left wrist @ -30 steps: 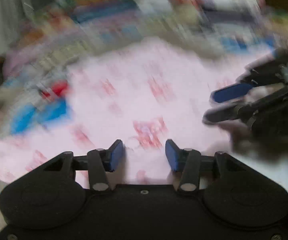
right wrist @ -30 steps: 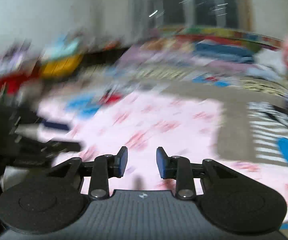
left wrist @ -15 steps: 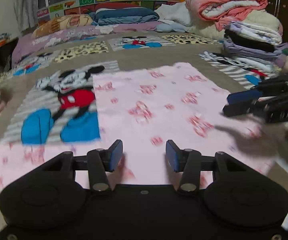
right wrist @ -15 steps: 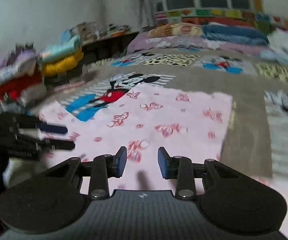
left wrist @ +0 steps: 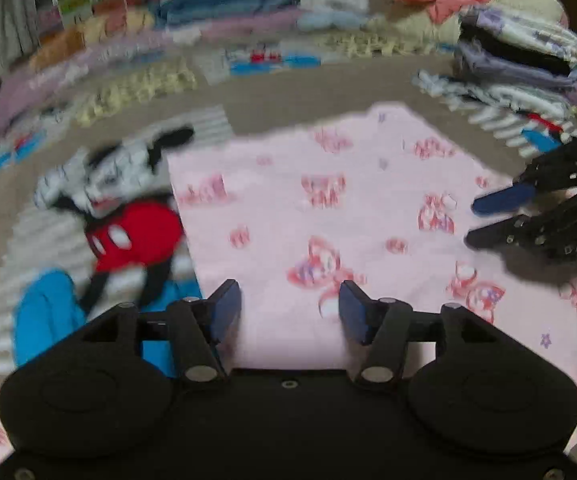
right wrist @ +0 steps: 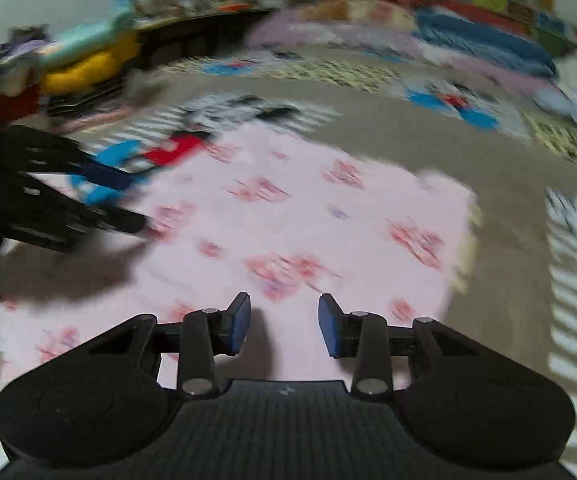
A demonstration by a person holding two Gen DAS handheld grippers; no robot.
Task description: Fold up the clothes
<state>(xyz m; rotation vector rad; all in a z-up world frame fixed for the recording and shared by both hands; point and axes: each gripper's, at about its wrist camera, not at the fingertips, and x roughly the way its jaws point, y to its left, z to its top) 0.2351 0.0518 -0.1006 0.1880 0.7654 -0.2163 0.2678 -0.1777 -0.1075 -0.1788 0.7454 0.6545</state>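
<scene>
Pink cloth [left wrist: 328, 216] spread flat mid-bed [left wrist: 296, 92], beside cartoon mouse print [left wrist: 128, 216]. Left gripper [left wrist: 289, 310] opening, nothing between jaws. Right gripper [right wrist: 284, 326] partly open, empty, above cloth's near edge.

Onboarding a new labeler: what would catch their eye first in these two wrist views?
First the pink printed garment, spread flat on the bed in the middle of both views. Next, at its left edge, the cartoon mouse in red shorts printed on the bedspread. Then the left tongs, opening with nothing between the pads, and the right tongs, open and empty, both above the garment's near edge; folded clothes are stacked far right.
</scene>
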